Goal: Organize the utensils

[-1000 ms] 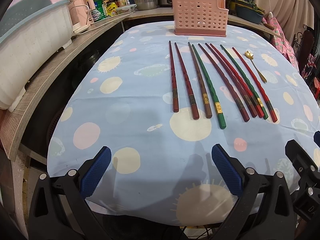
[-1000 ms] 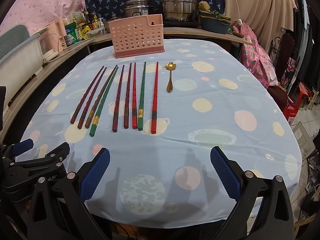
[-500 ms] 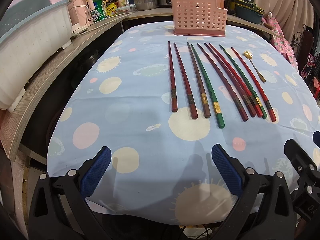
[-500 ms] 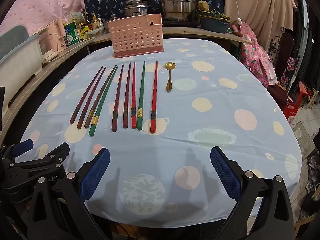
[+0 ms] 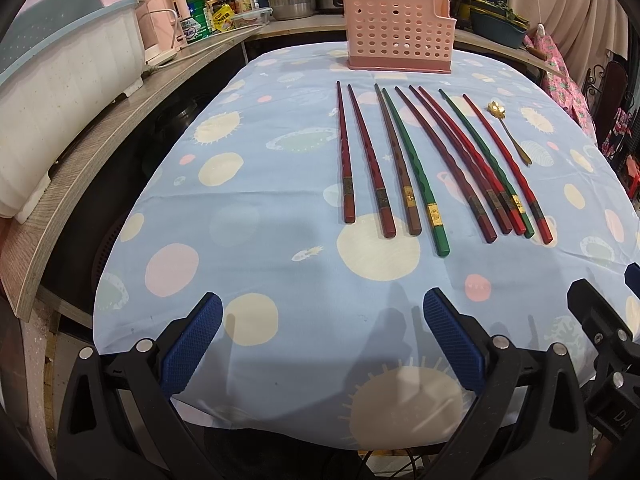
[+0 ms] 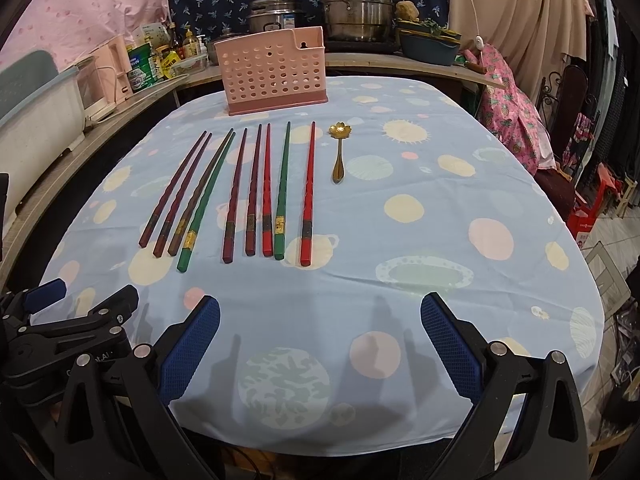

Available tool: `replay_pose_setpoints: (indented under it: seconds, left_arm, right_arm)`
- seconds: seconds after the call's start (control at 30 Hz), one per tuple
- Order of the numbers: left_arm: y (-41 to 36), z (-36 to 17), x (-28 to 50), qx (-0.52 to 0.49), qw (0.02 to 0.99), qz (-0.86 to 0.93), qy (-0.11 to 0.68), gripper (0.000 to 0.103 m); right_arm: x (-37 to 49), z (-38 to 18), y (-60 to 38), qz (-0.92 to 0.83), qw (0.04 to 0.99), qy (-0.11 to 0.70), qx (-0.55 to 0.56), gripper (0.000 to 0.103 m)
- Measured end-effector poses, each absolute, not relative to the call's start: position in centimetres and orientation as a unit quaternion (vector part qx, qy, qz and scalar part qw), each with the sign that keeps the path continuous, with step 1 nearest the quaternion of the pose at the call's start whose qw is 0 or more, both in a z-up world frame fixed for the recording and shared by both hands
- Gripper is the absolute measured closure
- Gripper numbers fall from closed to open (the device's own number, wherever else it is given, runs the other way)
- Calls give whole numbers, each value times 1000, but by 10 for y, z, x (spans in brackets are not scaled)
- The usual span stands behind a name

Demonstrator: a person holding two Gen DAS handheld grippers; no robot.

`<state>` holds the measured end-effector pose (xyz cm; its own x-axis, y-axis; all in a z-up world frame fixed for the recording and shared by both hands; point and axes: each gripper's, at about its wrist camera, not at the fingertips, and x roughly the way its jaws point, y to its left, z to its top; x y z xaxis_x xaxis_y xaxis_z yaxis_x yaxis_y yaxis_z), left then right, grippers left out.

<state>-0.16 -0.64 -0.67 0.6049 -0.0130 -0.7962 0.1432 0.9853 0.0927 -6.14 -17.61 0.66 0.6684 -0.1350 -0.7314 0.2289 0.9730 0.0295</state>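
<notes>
Several chopsticks, dark red, brown, bright red and green, lie side by side on the blue dotted tablecloth, tips pointing away. A gold flower-bowl spoon lies to their right. A pink perforated utensil holder stands upright at the table's far end. My left gripper hangs open over the near table edge with nothing between its blue pads. My right gripper is open and empty too, well short of the chopsticks. Each gripper shows at the edge of the other's view.
A wooden counter runs along the left with a white dish rack, a pink kettle and bottles. Steel pots and a blue basin stand behind the holder. Pink cloth and a chair are at the right.
Both views have crept slightly forward toward the chopsticks. Nothing on the table has moved, and both grippers stay open.
</notes>
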Motion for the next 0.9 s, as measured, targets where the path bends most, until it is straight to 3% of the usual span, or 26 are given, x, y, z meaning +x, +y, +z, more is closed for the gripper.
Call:
replay_pose_setpoints:
  seconds: [0.9]
  left_arm:
    - [15, -14, 53, 35, 889, -26, 455, 12]
  right_arm:
    - [-33, 4, -202, -112, 909, 393, 78, 7]
